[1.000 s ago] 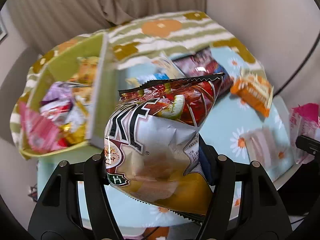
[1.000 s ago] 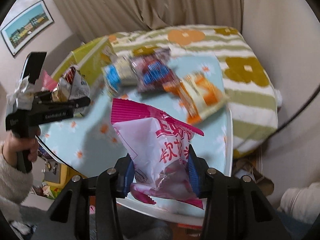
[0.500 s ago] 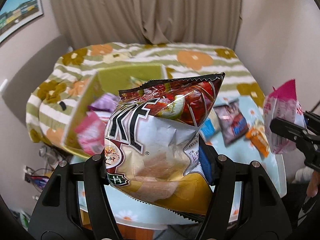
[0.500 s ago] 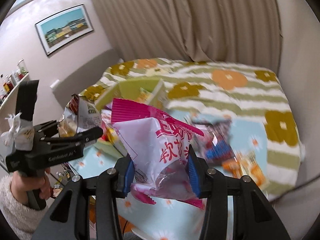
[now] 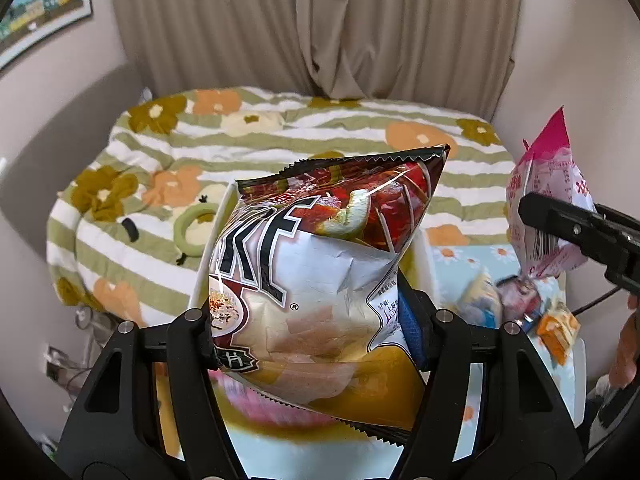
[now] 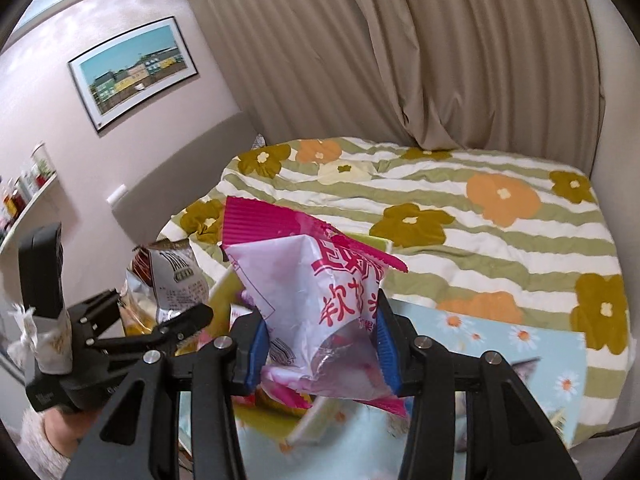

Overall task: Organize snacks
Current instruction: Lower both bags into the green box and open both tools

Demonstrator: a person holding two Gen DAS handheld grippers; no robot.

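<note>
Filling the centre of the left wrist view, a chip bag with a red and black top and a white and orange lower half stands upright between the jaws of the left gripper, which pinch it at both sides near its lower part. Behind the bag the pale rim of a green box shows, its contents mostly hidden and blurred. At the right edge of that view a pink and white snack packet hangs in the black jaws of the right gripper.

In the right wrist view the same pink and white snack packet sits in the lower centre, its crimped magenta top tilted to the upper left, and the right gripper squeezes it between blue pads. At lower left the left gripper carries the chip bag, with a hand in a fuzzy sleeve gripping its handle.

Below and to the right lies a table with a light blue daisy cloth; a few loose snack packets lie blurred on it at the lower right of the left wrist view. Beyond is a bed with a green striped flower blanket, beige curtains and, upper left, a framed picture on the pink wall.
</note>
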